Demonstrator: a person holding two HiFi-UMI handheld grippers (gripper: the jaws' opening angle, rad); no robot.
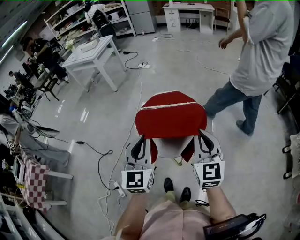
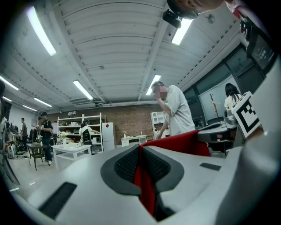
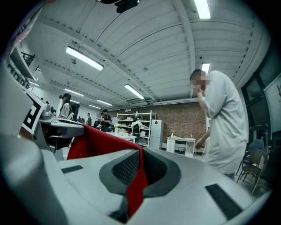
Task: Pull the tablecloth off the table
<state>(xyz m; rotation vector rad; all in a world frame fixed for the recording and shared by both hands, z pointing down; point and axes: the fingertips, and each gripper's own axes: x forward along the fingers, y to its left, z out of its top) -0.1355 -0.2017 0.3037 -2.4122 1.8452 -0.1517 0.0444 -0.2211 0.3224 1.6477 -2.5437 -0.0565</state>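
Red tablecloth near edge pinched in both: left gripper and right gripper jaws clamped on it.

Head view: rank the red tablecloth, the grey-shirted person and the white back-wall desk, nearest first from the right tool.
1. red tablecloth, held in the right tool.
2. grey-shirted person, right side.
3. white desk, far back.

Left gripper and right gripper were held side by side ahead of the body, well apart, both pointing level and away from the person. Each gripper's jaws were clamped together on the near edge of the tablecloth, red fabric pinched between the pads. Left forearm and right forearm reached forward, roughly parallel.
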